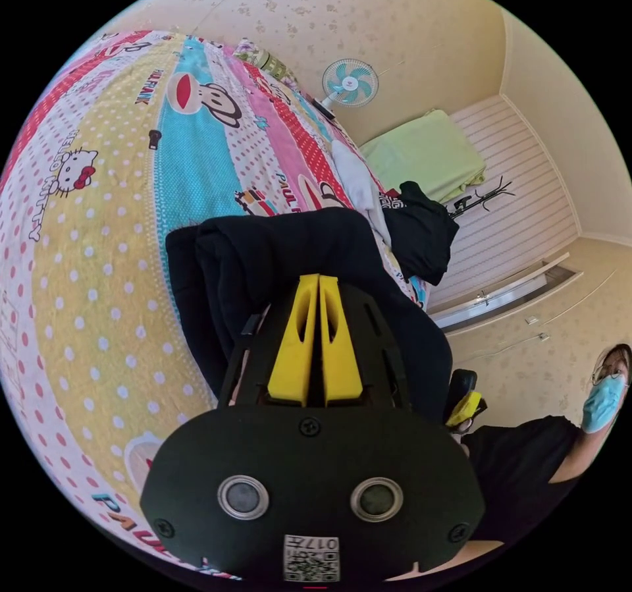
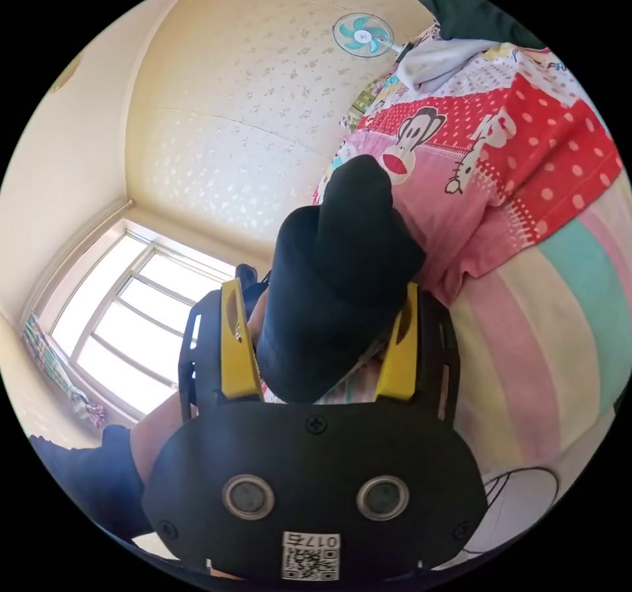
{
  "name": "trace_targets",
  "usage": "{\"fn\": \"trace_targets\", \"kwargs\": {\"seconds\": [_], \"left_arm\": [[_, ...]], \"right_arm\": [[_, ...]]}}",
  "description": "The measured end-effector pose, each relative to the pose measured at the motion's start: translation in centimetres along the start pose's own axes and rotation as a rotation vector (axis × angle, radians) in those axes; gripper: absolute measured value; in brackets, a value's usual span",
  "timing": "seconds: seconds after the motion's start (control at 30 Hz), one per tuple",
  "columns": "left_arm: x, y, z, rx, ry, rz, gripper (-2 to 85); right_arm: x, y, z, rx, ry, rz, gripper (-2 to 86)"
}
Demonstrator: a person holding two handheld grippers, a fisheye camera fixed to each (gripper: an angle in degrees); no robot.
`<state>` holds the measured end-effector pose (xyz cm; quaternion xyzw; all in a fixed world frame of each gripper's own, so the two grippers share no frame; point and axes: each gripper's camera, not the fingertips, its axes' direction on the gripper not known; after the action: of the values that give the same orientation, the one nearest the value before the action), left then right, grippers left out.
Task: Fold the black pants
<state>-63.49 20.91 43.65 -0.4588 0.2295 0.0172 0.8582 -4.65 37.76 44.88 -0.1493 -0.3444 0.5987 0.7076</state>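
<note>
Mid-fold on the bed point(image 1: 99, 276): left claw point(image 1: 319, 282) closed, apparently empty, at the black pants point(image 1: 283, 249); right claw point(image 2: 316, 302) wide open around the bundle. Next, grip an edge at twelve o'clock.

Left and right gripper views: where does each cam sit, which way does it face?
Left gripper view: rides behind the left claw, facing along the bed over the black pants; the person's torso and sleeve lie at the lower right.
Right gripper view: behind the right claw, facing the wall and window; an arm at the lower left.
Shared: pants, bed, wall fan.
</note>
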Motion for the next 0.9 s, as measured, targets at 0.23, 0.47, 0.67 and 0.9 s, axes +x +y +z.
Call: {"fn": "trace_targets", "kwargs": {"seconds": [0.23,0.47,0.67,0.9], "left_arm": [[1.3,1.4,-2.0,0.041,-0.042,0.016,-0.8],[4.7,6.0,-7.6,0.093,-0.012,0.085,-1.0],[4.5,16.5,-16.3,0.302,-0.219,0.061,-1.0],[2.7,26.4,-18.6,0.457,-0.451,-0.04,-1.0]], "right_arm": [[2.2,-2.0,0.8,-0.002,0.048,0.002,24.0],[6.6,-3.8,-1.3,-0.043,-0.16,0.104,20.5],[6.8,-5.2,-2.1,-0.039,-0.151,0.108,21.2],[8.8,-6.6,-2.8,-0.042,-0.252,0.174,21.1]]}}
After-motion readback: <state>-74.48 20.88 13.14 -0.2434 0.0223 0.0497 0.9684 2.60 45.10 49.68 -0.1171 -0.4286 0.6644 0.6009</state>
